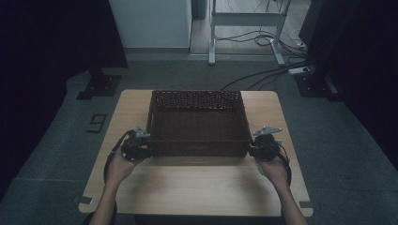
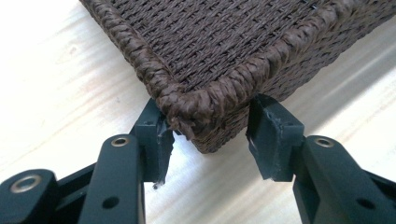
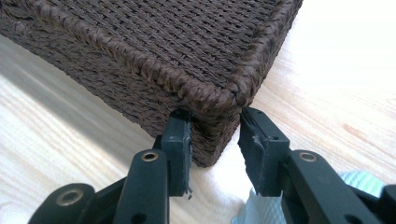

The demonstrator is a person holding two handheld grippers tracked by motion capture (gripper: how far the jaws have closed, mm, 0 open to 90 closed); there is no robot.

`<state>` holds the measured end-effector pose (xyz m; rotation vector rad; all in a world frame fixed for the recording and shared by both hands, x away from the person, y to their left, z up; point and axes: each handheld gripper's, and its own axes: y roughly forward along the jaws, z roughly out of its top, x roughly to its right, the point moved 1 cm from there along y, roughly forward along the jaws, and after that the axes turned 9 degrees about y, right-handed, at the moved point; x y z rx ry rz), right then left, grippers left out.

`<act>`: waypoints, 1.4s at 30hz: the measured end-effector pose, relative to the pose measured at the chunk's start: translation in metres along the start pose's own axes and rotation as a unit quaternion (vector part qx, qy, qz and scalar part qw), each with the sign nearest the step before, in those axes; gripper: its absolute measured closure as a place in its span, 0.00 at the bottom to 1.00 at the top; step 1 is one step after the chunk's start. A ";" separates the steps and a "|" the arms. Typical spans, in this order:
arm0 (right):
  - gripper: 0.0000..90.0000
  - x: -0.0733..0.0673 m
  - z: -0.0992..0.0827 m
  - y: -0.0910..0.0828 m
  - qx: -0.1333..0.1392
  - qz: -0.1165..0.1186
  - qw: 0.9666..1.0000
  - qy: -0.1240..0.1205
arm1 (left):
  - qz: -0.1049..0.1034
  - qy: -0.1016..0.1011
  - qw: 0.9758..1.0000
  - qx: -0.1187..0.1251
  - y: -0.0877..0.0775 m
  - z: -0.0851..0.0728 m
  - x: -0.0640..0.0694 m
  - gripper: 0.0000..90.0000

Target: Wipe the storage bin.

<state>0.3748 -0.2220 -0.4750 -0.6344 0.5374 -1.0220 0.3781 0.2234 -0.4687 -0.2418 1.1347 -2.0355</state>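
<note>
The brown woven basket [image 1: 197,123], centre of the high view on the table [image 1: 197,187], looks light, stiff-walled and rough enough to grip, best taken at its near corners, where the left gripper [image 2: 208,135] and right gripper [image 3: 215,140] each pinch one with half-closed jaws.

Both forearms came in from six o'clock, spread wide. The left tongs [image 1: 141,149] sat at nine o'clock and the right tongs [image 1: 258,149] at three, jaws turned toward each other, each pair part closed around a corner.
</note>
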 end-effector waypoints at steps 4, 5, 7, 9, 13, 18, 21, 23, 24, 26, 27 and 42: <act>0.70 0.001 0.003 0.003 -0.001 0.002 1.000 -0.002 | 0.006 -0.001 1.000 -0.005 0.004 0.005 -0.006 0.57; 0.69 0.001 0.003 0.003 0.000 0.004 1.000 -0.008 | 0.006 -0.003 1.000 -0.006 0.005 0.005 -0.009 0.56; 0.68 0.000 0.002 0.002 0.000 0.005 1.000 -0.009 | 0.005 -0.009 1.000 -0.004 0.004 0.004 -0.010 0.54; 0.67 0.000 0.001 0.002 0.000 0.003 1.000 -0.012 | 0.009 -0.011 1.000 -0.004 0.003 0.003 -0.009 0.51; 0.50 -0.002 -0.008 -0.011 0.008 0.013 1.000 -0.013 | 0.000 -0.028 1.000 0.009 -0.013 -0.008 -0.005 0.28; 0.34 -0.007 -0.020 -0.021 0.003 0.031 0.999 -0.022 | -0.016 -0.023 0.999 0.029 -0.028 -0.020 0.010 0.15; 0.21 -0.014 -0.035 -0.026 -0.001 0.044 0.998 -0.034 | -0.031 -0.005 0.999 0.019 -0.029 -0.032 0.030 0.06; 0.17 -0.015 -0.039 -0.027 -0.005 0.045 0.998 -0.035 | -0.034 -0.002 0.999 0.016 -0.027 -0.035 0.035 0.02; 0.15 -0.016 -0.044 -0.027 -0.007 0.048 0.998 -0.035 | -0.037 0.002 0.999 0.015 -0.025 -0.039 0.039 0.00; 0.14 -0.017 -0.053 -0.027 -0.011 0.043 0.998 -0.034 | -0.039 0.009 0.999 0.007 -0.020 -0.047 0.046 0.00; 0.14 -0.016 -0.057 -0.027 -0.011 0.045 0.998 -0.031 | -0.041 0.010 0.999 0.002 -0.017 -0.050 0.049 0.00; 0.02 -0.013 -0.092 0.009 -0.086 0.024 0.995 -0.054 | -0.061 0.016 0.996 -0.059 0.018 -0.076 0.052 0.00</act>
